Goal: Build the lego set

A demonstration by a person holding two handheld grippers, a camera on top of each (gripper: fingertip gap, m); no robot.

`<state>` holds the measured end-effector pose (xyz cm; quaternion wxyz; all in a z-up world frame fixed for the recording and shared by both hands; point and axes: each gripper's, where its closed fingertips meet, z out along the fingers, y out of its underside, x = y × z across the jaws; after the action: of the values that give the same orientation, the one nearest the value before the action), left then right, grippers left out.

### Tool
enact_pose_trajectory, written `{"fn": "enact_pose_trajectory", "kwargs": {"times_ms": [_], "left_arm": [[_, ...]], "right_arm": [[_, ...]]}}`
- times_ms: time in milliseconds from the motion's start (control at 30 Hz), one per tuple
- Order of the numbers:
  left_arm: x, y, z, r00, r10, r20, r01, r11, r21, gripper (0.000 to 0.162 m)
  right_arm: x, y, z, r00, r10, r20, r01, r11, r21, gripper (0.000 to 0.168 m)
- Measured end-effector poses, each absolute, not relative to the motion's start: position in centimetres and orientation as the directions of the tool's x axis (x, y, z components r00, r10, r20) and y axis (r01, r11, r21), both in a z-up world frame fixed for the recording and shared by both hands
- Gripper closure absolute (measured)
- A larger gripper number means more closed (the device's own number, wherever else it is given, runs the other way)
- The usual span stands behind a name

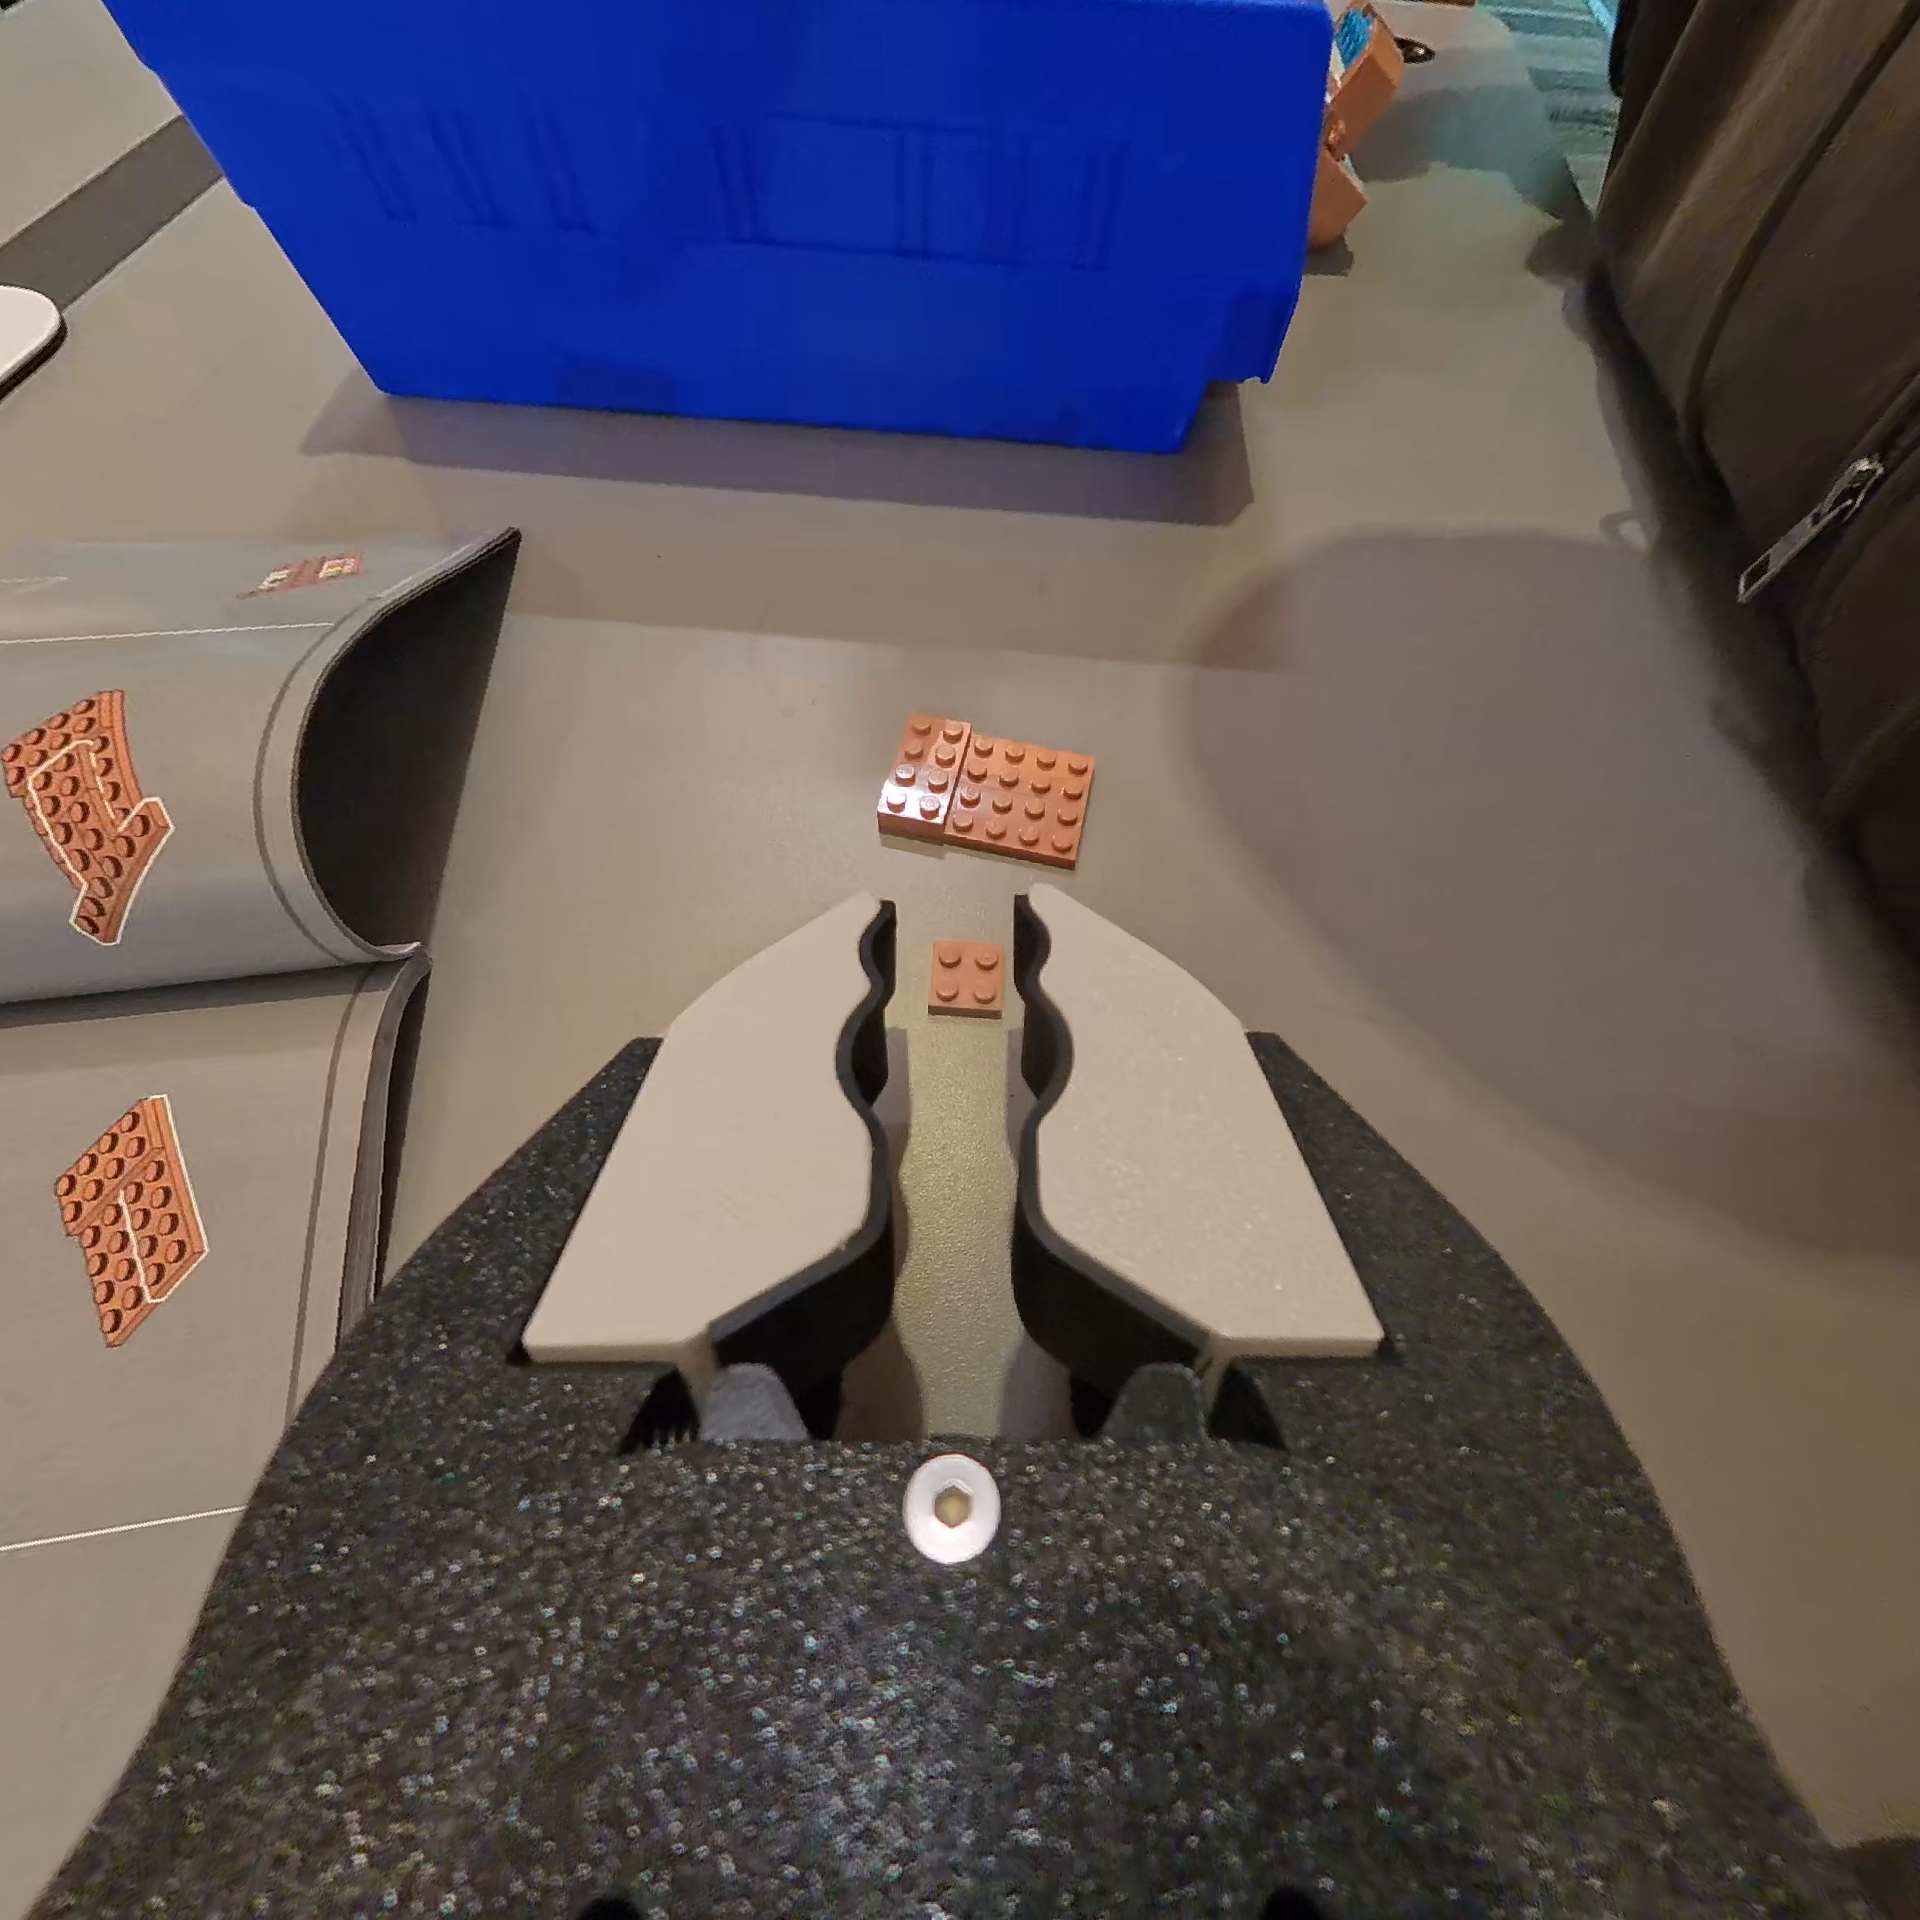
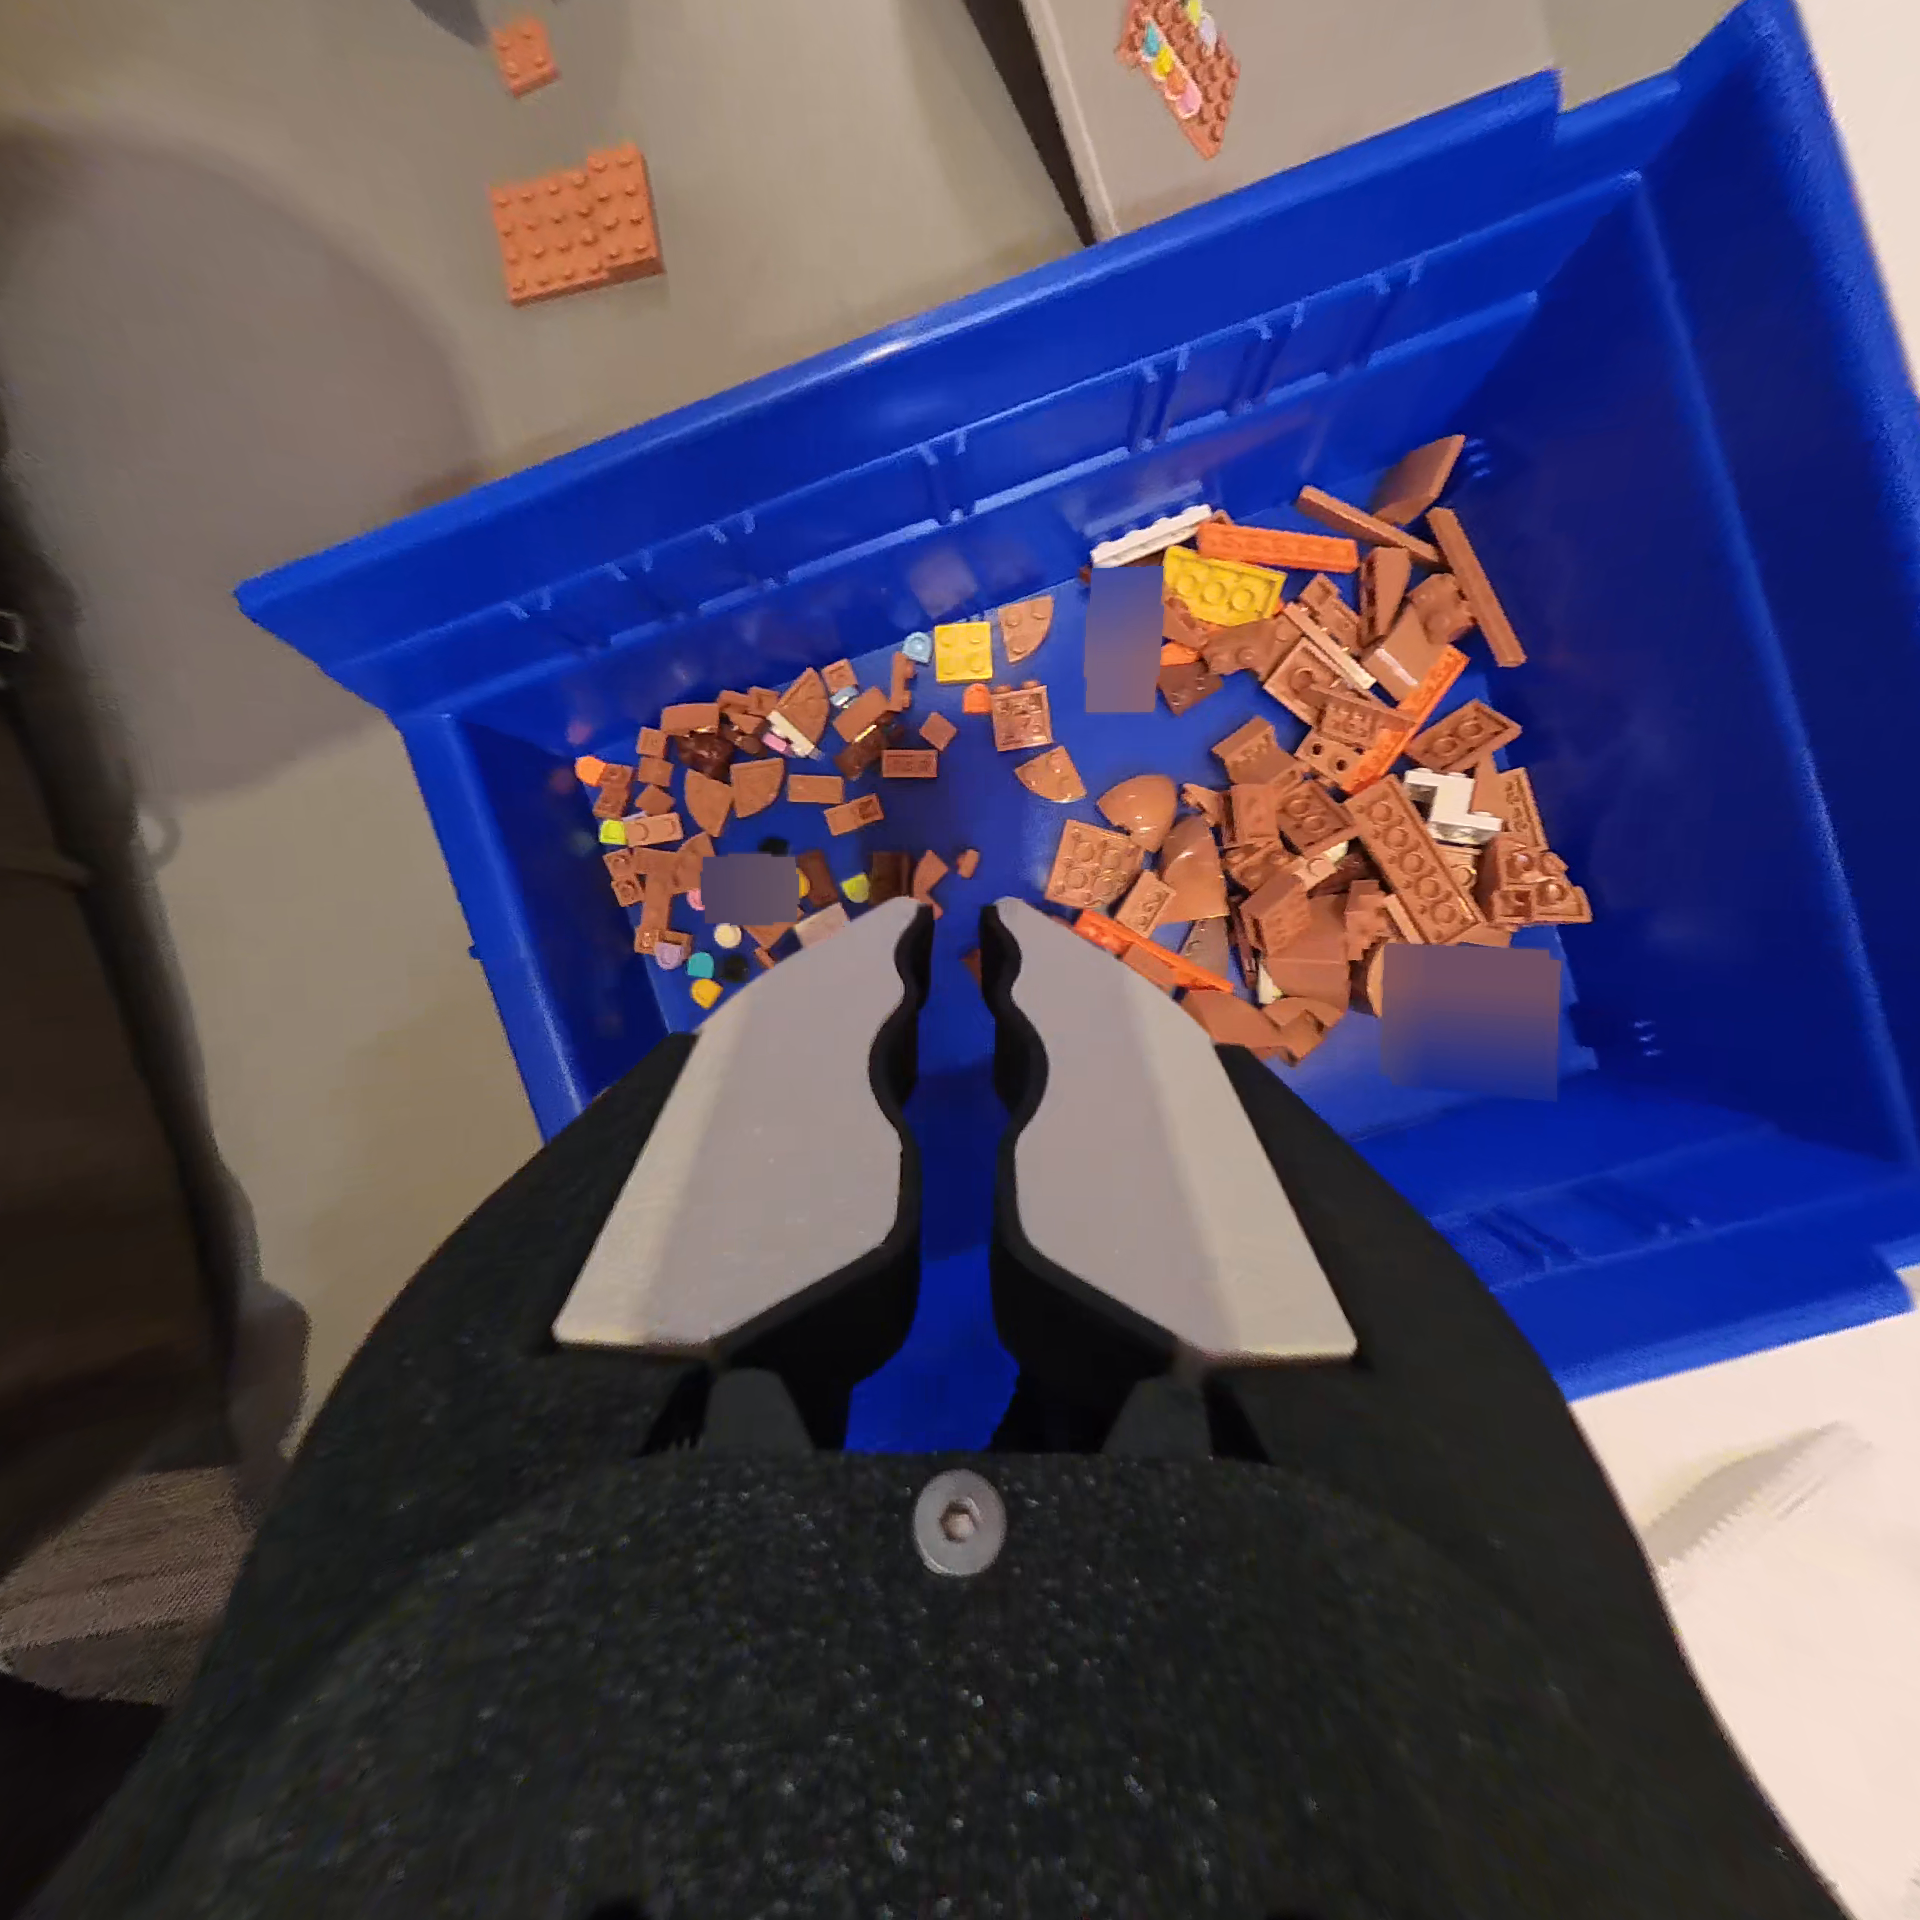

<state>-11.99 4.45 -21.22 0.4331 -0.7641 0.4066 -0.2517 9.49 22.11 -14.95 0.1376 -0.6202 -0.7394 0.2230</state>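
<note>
Nearest to the camera in the left wrist view is the left gripper (image 1: 954, 904), with a black grainy body and two grey fingers (image 1: 764, 1122). These fingers stand a little apart, with a narrow gap, and they hold nothing. Between the fingertips, on the grey table (image 1: 665, 665), lies a small brown square plate (image 1: 968, 977) with four studs; it does not touch either finger. Just beyond it are two bigger brown plates (image 1: 987, 788), joined side by side and flat on the table. On the left side lies an open instruction booklet (image 1: 187, 831), one page curled up, with drawings of brown plates. Farther back stands a blue bin (image 1: 790, 208), and at the right edge there is dark fabric with a zipper (image 1: 1787, 416).

In the right wrist view the right gripper (image 2: 954, 914) hangs over the blue bin (image 2: 1714, 520) and looks down into it. Its fingers (image 2: 769, 1143) are almost together, with only a thin gap, and I see nothing between them. On the bin floor there are many loose lego pieces (image 2: 1351, 831), mostly brown, some orange, yellow and white, with a denser heap on the right side. Beyond the bin, on the table, the same joined brown plates (image 2: 577, 223) and the small square plate (image 2: 525, 54) are visible.
</note>
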Motion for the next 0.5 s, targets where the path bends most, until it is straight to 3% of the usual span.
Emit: {"fn": "enact_pose_trajectory", "kwargs": {"times_ms": [500], "left_arm": [[-12.1,4.5,-21.2,0.544,-0.838,0.041,-0.396,-0.3,-0.868,0.14]], "right_arm": [[9.4,22.2,-17.4,-0.202,0.968,-0.148,0.853,0.1,-0.512,0.158]]}}
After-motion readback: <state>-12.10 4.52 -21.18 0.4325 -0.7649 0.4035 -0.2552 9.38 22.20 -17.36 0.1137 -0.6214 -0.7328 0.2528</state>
